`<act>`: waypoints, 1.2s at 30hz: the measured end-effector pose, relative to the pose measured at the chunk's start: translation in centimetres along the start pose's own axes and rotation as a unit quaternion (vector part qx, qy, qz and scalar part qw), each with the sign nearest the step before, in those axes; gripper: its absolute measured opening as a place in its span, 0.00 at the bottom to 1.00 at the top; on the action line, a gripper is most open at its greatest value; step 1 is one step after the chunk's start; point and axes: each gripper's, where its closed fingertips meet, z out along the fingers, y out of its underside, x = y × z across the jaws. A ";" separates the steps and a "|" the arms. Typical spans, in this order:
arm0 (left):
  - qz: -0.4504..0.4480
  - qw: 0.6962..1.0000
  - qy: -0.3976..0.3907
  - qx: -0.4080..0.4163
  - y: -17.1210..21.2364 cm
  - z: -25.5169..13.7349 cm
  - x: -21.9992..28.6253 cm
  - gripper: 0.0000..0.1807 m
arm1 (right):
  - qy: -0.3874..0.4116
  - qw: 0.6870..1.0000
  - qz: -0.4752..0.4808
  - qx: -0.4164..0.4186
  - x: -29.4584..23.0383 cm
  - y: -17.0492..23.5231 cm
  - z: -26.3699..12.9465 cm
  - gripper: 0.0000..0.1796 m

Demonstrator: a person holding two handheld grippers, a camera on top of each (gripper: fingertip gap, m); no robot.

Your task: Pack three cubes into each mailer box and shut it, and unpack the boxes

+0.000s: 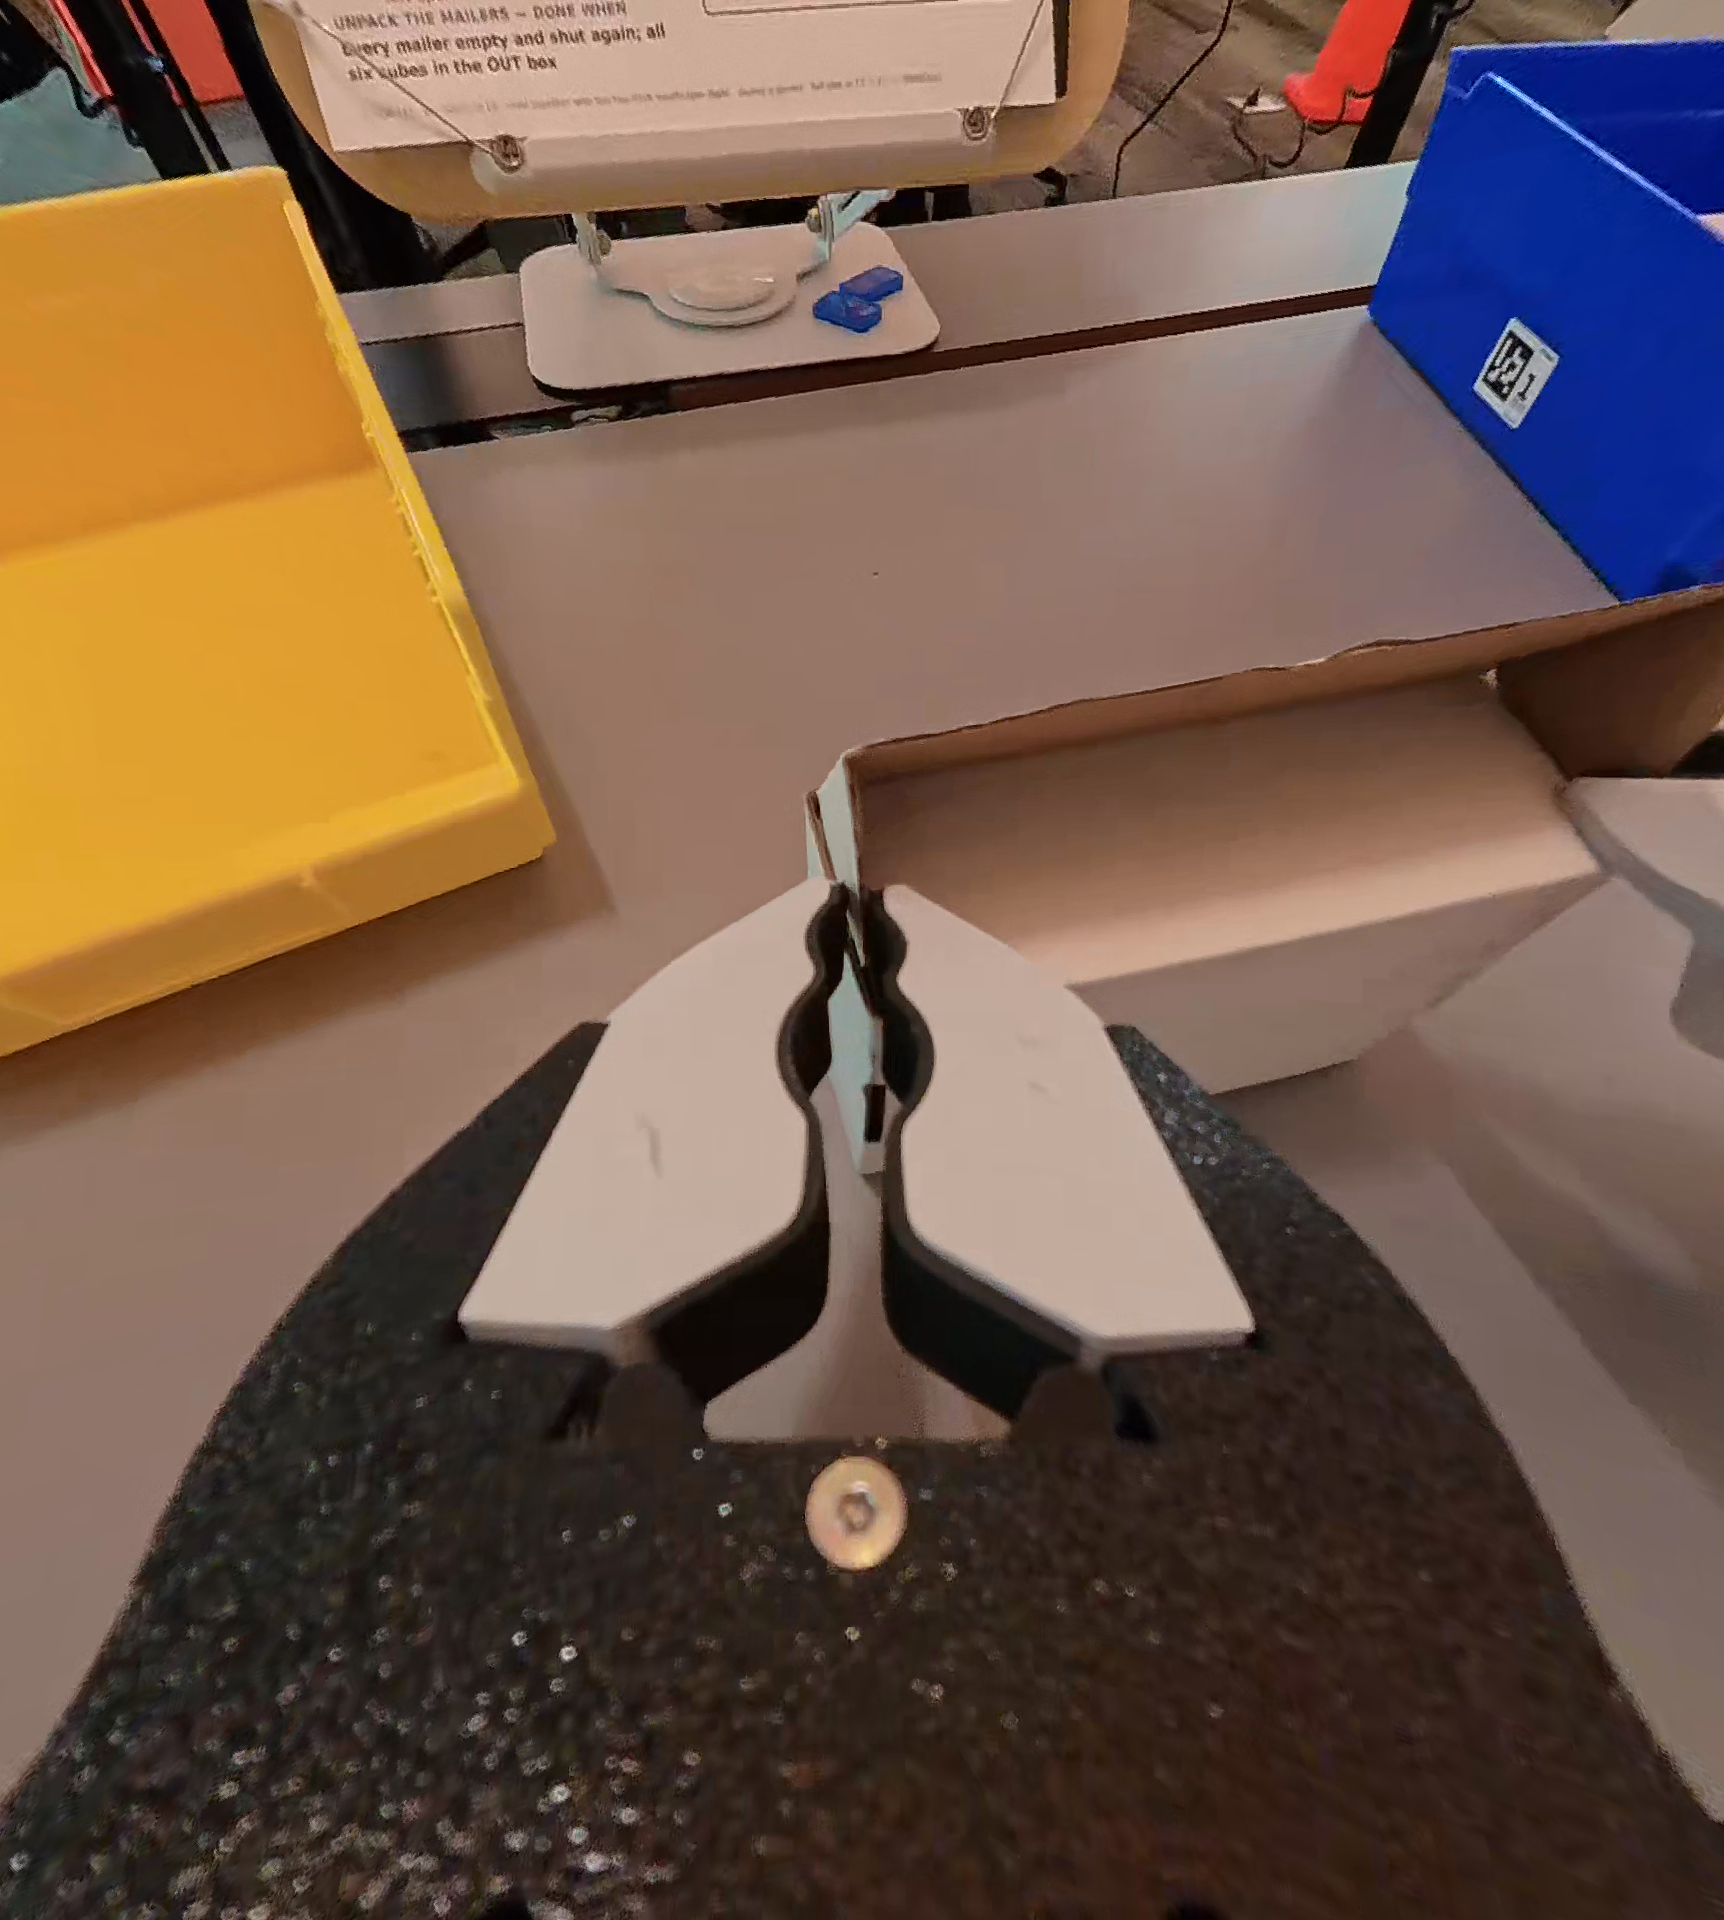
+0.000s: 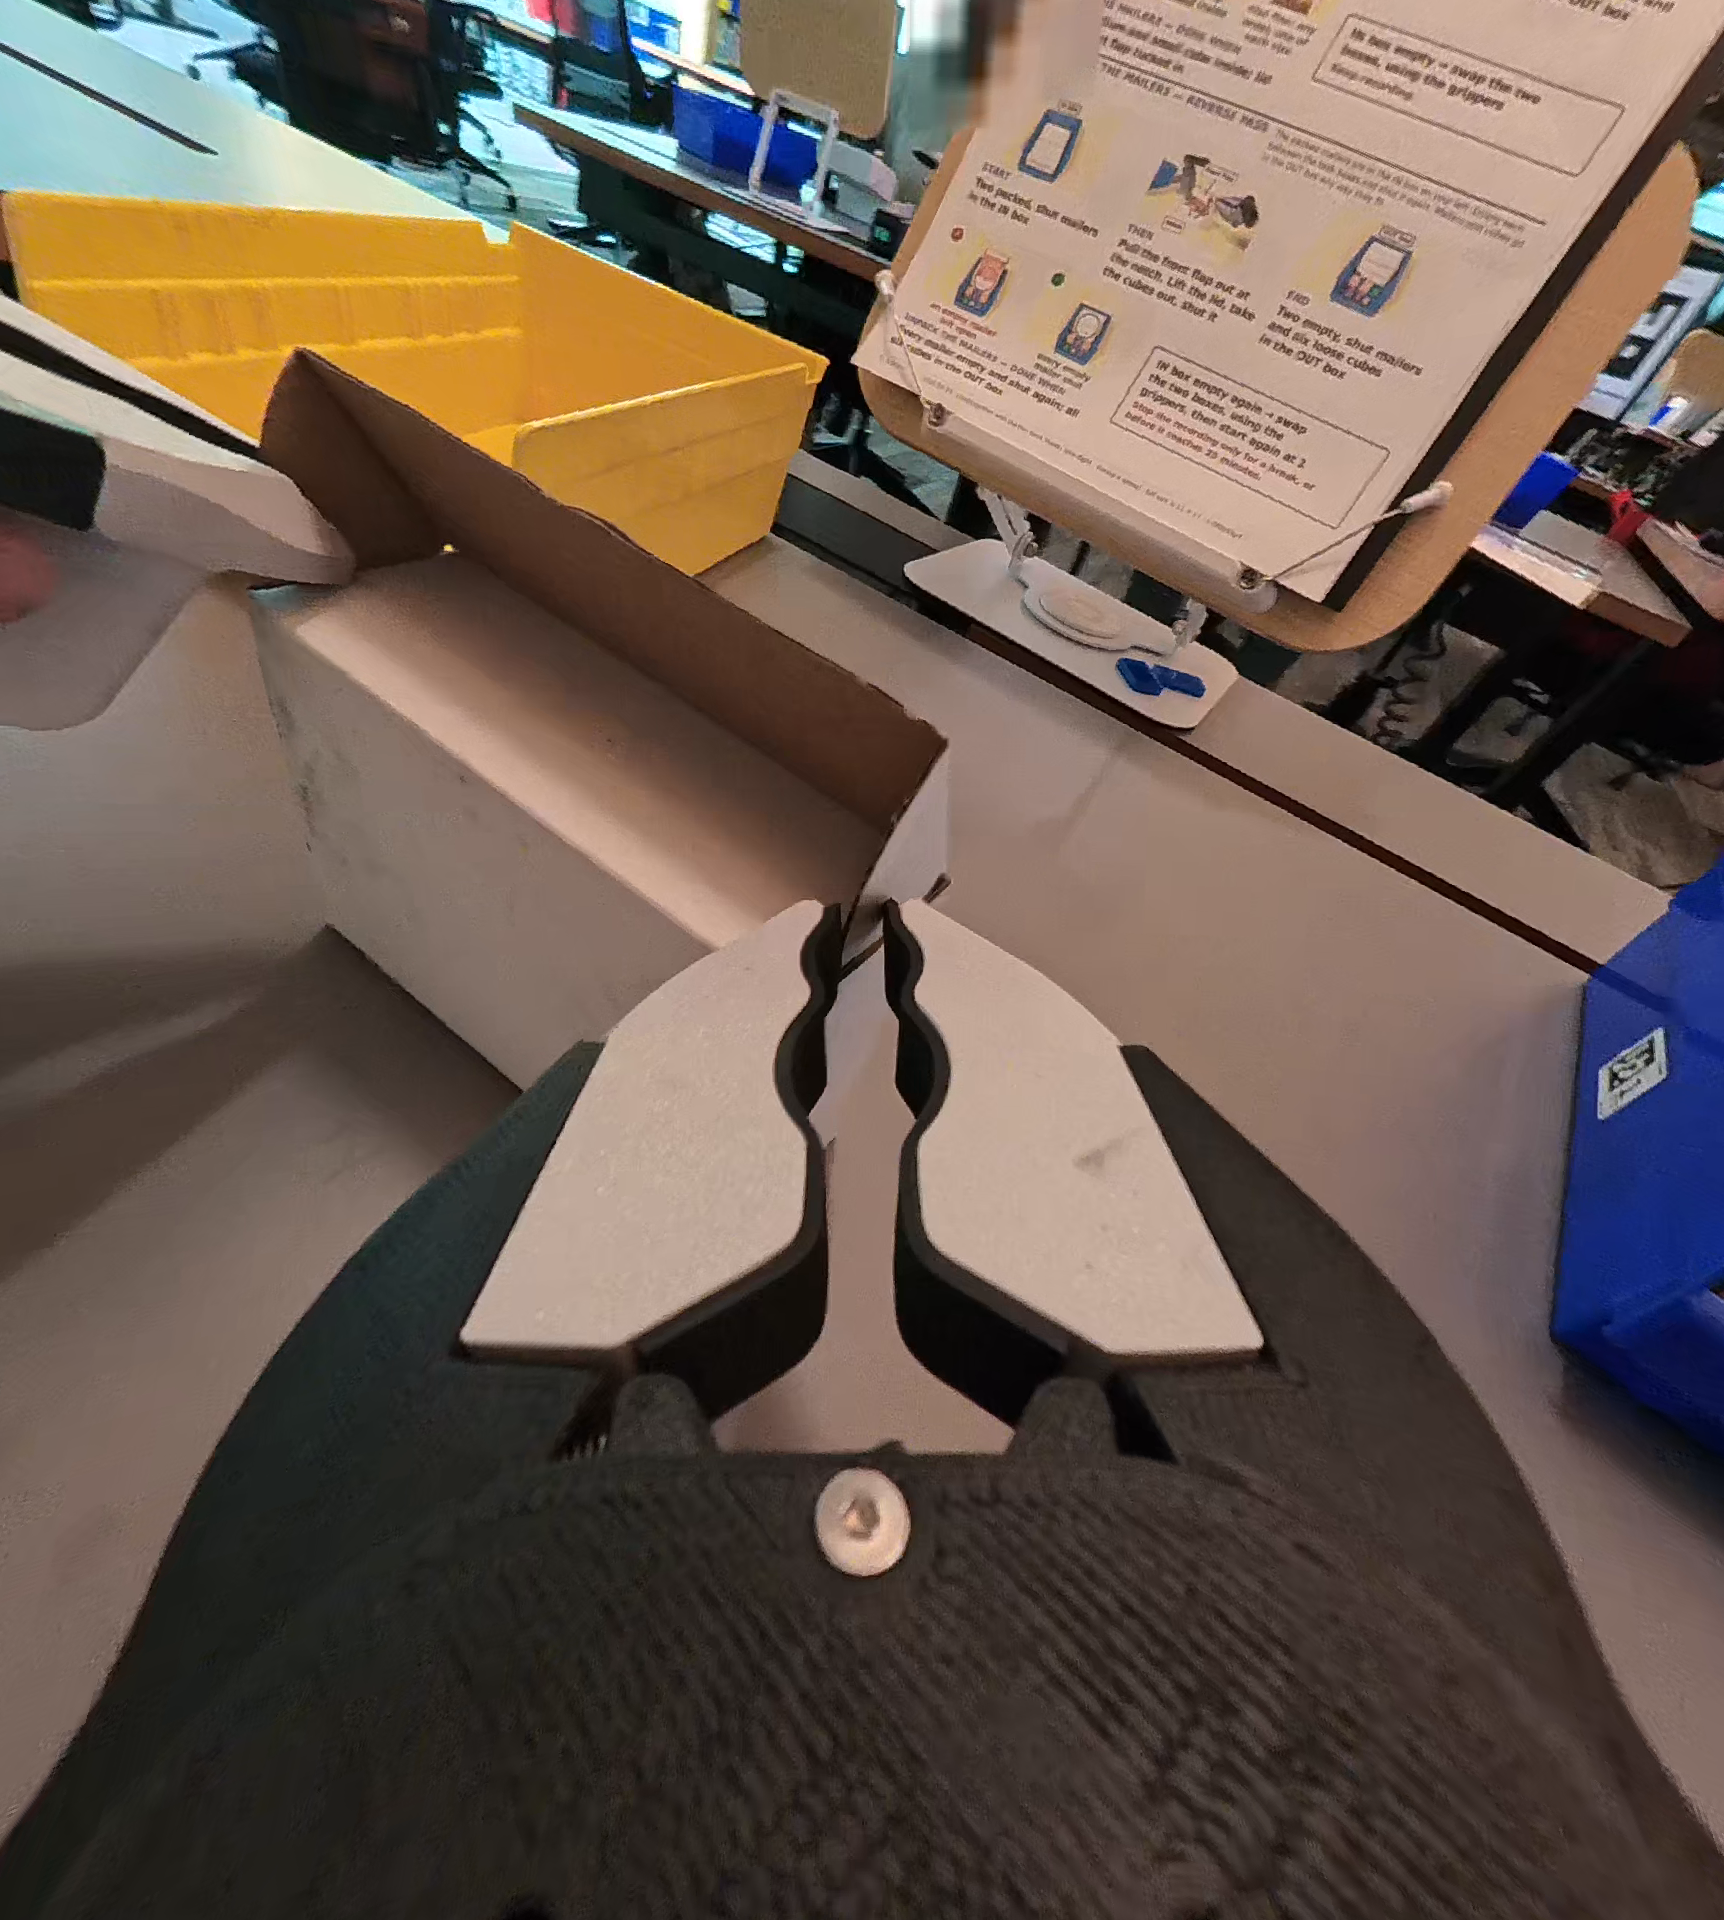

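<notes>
Between grey fingers (image 1: pixel 692 1122) — thin cardboard flap (image 1: pixel 853 1023).

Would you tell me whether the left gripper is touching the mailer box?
Touching: in the left wrist view, the left gripper is shut on a side flap of the mailer box.

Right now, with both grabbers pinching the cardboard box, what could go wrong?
1. The left gripper and right gripper each pinch a thin flap at opposite ends of the mailer box; pulling apart might tear or crease it.
2. Gripped only by flaps, the box could slip or twist.
3. The blue bin sits close behind and may get bumped.
</notes>
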 end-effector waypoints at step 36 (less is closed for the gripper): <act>0.355 0.927 0.062 0.108 -4.2 0.4 0.5 0.00 | 0.044 0.947 -0.315 -0.040 1.1 -2.3 0.8 0.00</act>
